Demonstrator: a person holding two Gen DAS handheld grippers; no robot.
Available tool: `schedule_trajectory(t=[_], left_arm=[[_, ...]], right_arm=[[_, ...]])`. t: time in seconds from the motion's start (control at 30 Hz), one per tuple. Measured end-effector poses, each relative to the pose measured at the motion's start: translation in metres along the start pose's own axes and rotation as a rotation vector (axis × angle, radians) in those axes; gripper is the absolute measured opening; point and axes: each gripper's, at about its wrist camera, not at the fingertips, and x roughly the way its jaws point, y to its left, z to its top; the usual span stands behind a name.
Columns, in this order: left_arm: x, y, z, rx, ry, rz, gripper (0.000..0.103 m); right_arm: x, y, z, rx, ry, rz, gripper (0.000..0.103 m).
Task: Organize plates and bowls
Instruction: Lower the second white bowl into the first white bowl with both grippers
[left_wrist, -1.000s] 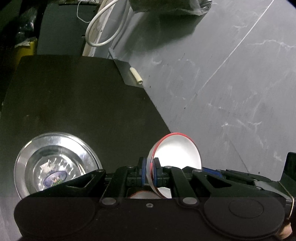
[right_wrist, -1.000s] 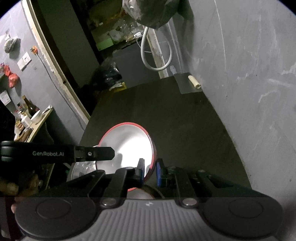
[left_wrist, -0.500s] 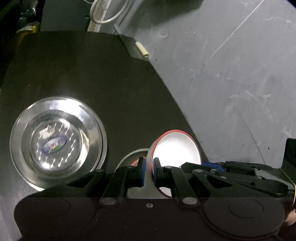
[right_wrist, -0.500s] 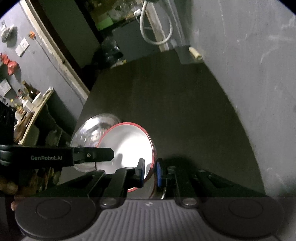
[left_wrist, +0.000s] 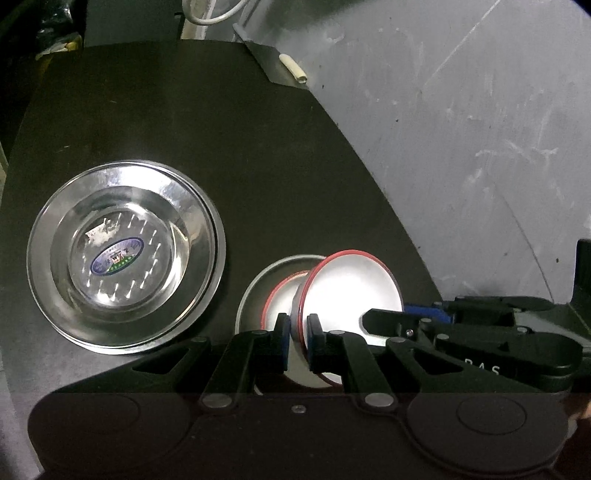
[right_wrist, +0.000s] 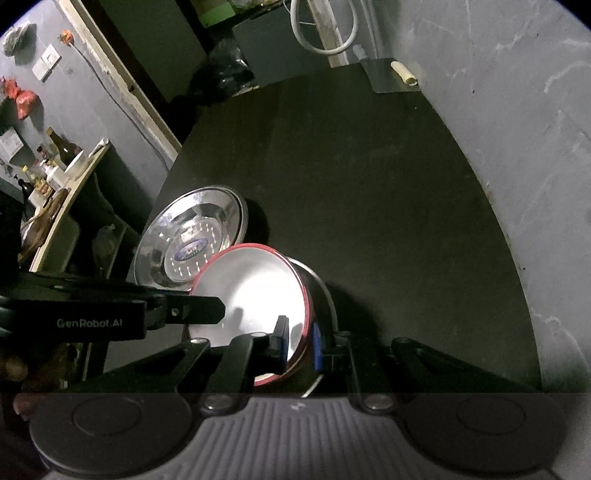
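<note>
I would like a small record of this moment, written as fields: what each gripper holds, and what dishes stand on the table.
left gripper: shut on the rim of the red-rimmed white bowl
right gripper: shut on the same bowl's opposite rim
bowl pose: tilted on edge
below the bowl: second red-rimmed bowl in a small steel dish
beside them: stacked steel plates, sticker inside
surface: dark table

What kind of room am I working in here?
Probably a rough home kitchen or utility room: steel plates on a dark table, bare grey wall, and a side shelf of bottles.
</note>
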Motion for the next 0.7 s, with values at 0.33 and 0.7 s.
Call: schedule_trajectory(t=[0.33, 0.7], left_arm=[[0.007, 0.002, 0.0, -0.009, 0.05, 0.031, 0.009], [0.011, 0.002, 0.002, -0.016, 0.065, 0.038, 0.009]], right_arm=[[0.006, 0.002, 0.003, -0.025, 0.024, 0.007, 0.015], [0.007, 0.002, 0.005, -0.029, 0.031, 0.011, 0.015]])
